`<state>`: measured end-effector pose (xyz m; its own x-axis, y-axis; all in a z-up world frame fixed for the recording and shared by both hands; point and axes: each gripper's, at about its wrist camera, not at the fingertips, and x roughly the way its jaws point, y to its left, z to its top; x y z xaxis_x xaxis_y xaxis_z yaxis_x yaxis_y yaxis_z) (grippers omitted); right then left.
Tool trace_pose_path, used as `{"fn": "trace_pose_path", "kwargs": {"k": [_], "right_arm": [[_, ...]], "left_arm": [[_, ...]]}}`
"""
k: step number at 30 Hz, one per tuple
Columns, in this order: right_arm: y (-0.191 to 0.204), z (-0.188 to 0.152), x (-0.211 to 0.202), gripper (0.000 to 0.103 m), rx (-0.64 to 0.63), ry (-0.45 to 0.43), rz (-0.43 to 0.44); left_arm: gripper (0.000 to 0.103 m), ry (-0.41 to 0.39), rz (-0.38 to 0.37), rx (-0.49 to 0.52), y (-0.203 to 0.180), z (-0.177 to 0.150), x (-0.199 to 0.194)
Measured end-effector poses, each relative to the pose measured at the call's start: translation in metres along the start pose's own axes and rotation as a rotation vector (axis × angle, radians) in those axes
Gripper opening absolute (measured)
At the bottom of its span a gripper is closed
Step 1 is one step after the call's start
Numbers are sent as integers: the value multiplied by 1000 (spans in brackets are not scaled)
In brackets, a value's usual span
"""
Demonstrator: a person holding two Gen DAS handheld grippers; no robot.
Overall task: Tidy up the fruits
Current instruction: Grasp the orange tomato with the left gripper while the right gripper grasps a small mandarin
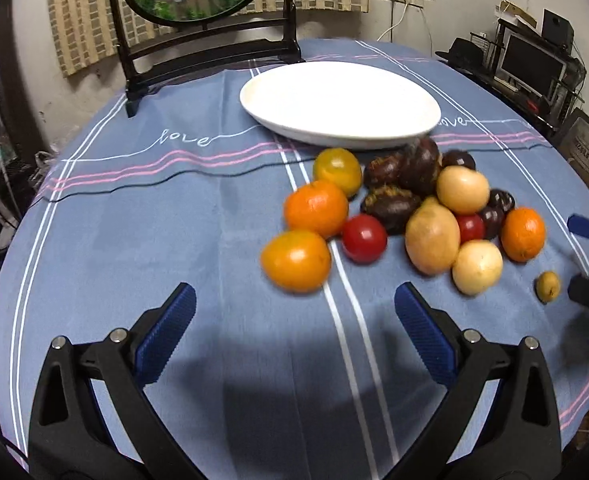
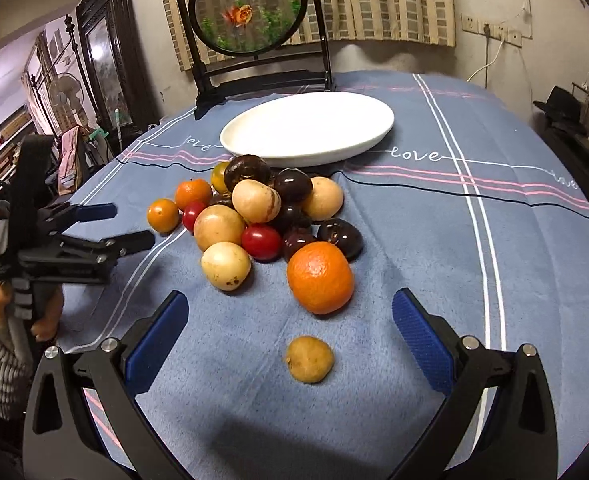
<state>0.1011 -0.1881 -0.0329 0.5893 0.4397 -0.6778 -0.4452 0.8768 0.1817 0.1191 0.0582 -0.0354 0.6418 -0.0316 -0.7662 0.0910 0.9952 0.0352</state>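
Note:
A pile of fruit lies on the blue tablecloth in front of a white oval plate (image 1: 340, 104), which holds nothing. In the left wrist view my left gripper (image 1: 294, 300) is open and empty, just short of a yellow-orange fruit (image 1: 296, 261), with a red tomato (image 1: 364, 238) beside it. In the right wrist view my right gripper (image 2: 288, 308) is open and empty. A small brownish fruit (image 2: 309, 359) lies between its fingers and a large orange (image 2: 320, 277) sits just beyond. The plate (image 2: 306, 128) is behind the pile. The left gripper (image 2: 124, 226) shows at the left.
A dark wooden stand with a round goldfish screen (image 2: 248, 8) stands behind the plate at the table's far edge. Dark purple fruits (image 1: 390, 204) and pale yellow fruits (image 1: 432, 240) fill the pile. Shelves with a monitor (image 1: 532, 64) are off the table's right side.

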Motion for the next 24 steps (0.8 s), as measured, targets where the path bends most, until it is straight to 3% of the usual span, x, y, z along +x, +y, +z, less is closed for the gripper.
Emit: {"fn": "trace_pose_path", "kwargs": {"k": [3, 5, 6, 7, 14, 17, 23, 24], "right_arm": [[-5, 1, 2, 102, 19, 2, 10], [-9, 0, 2, 102, 28, -1, 16], [-10, -1, 3, 102, 32, -4, 20], [-10, -1, 4, 102, 34, -5, 23], [-22, -3, 9, 102, 92, 14, 82], [-26, -4, 10, 102, 109, 20, 96], [-12, 1, 16, 101, 22, 63, 60], [-10, 3, 16, 96, -1, 67, 45]], "left_arm": [[89, 0, -31, 0, 5, 10, 9], [68, 20, -69, -5, 5, 10, 17], [51, 34, -79, -6, 6, 9, 20], [46, 52, -81, -6, 6, 8, 25], [46, 51, -73, 2, 4, 9, 34], [40, 68, -64, -6, 5, 9, 38], [40, 66, -51, 13, 2, 3, 33], [40, 66, -54, 15, 1, 3, 33]]}}
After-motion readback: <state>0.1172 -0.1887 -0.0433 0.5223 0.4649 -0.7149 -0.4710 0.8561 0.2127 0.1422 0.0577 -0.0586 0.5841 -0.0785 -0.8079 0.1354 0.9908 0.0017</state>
